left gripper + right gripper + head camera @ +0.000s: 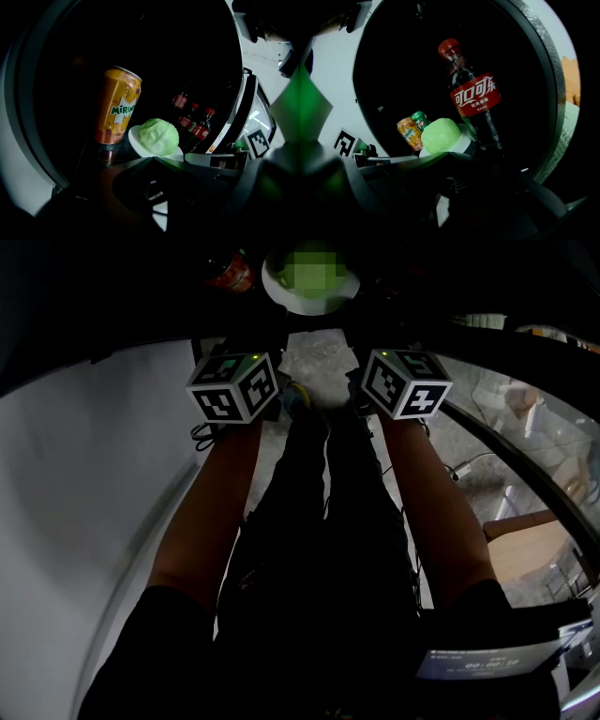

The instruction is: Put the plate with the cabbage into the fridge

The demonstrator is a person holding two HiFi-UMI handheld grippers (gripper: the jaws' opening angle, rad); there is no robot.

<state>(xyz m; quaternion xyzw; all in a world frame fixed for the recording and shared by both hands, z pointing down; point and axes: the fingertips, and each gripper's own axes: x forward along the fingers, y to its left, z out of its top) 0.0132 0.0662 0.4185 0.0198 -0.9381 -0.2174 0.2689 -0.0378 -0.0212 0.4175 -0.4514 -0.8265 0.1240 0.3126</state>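
I am at the placing step. The white round plate (133, 138) with the pale green cabbage head (159, 136) is already inside the dark fridge (187, 47). It sits at shelf level just right of the orange soda can (117, 105) and near the red-labelled cola bottles (200, 129), which stand far right. I cannot tell whether the plate rests fully on the shelf.

My left tongs (152, 160) are drawn to a point on the plate's near rim, and my right tongs (443, 155) close on it from the other side, beside the tall cola bottle (472, 96). Both look clamped on the plate, though the dark makes this hard to read.

Next, I judge, I should lower the plate until it rests flat. Then I should part both tongs evenly and draw straight back toward me, keeping clear of the can and bottles.
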